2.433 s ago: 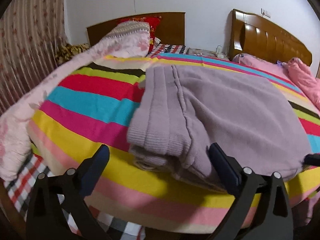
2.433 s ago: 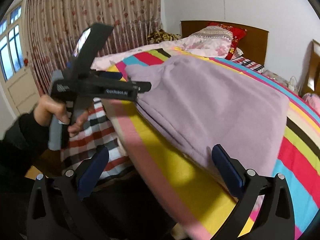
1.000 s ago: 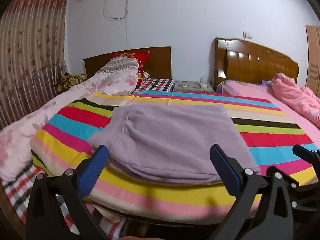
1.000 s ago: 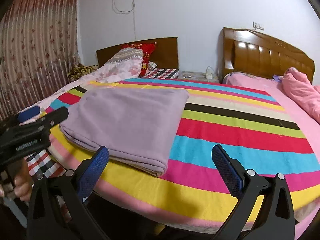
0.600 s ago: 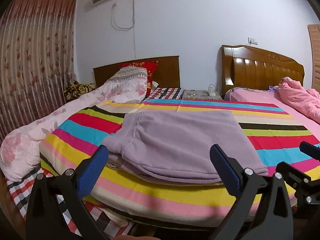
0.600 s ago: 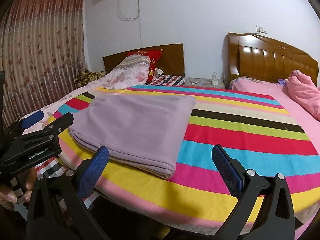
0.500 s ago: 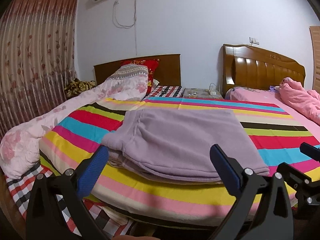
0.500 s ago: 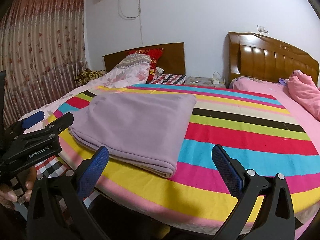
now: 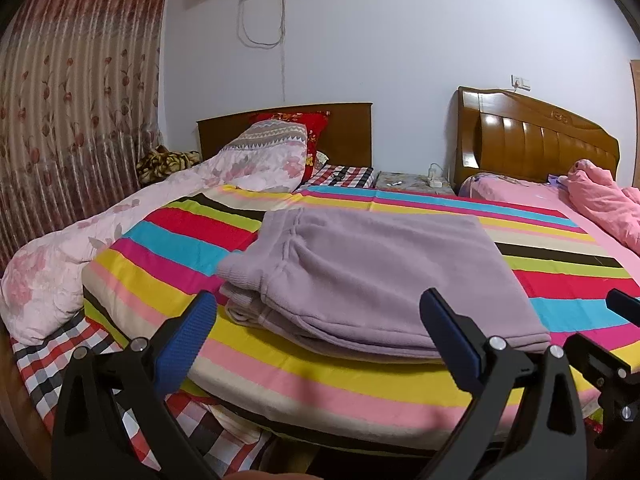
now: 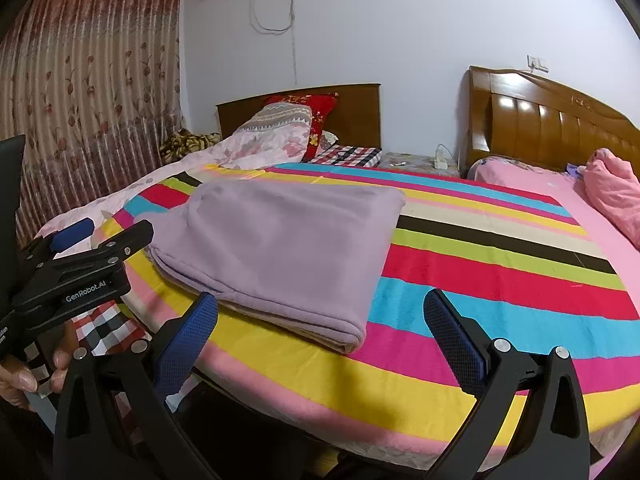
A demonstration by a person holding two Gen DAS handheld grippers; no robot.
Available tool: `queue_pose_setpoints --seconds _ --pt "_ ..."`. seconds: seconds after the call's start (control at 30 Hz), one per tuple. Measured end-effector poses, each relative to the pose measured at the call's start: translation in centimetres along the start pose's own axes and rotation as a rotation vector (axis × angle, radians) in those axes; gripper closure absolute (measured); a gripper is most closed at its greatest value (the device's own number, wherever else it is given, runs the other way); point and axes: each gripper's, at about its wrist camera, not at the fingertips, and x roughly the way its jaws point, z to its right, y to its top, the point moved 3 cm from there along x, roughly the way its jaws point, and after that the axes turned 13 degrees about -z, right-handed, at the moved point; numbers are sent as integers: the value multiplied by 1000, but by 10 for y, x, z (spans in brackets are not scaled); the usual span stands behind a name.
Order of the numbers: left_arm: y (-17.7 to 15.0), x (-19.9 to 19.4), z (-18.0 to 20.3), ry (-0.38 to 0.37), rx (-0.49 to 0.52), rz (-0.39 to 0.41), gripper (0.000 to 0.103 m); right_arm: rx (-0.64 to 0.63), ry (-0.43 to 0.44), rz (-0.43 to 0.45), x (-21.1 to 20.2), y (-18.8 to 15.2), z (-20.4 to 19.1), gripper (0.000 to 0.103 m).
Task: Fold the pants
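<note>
A bedroom filled the view, two wooden headboards [image 9: 536,132] against the pale wall and a floral curtain [image 10: 84,80] to the left. The striped blanket [image 10: 500,264] covered the near bed. On it, toward its left front corner, lay the lilac pants [image 9: 380,276], folded flat into a rectangle. The left gripper [image 9: 316,320] hung short of them, fingers spread wide and empty. The right gripper [image 10: 320,320] did likewise, jaws apart, holding nothing.

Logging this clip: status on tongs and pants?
Left tongs open, empty. Right tongs open, empty. Purple pants folded flat on striped blanket. Nothing in the way.
</note>
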Motion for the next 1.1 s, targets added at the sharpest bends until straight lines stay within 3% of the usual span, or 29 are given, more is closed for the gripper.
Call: queue_pose_setpoints --seconds 1.1 --pt "0 2 -5 2 -12 -2 2 -12 7 -11 2 -1 -1 4"
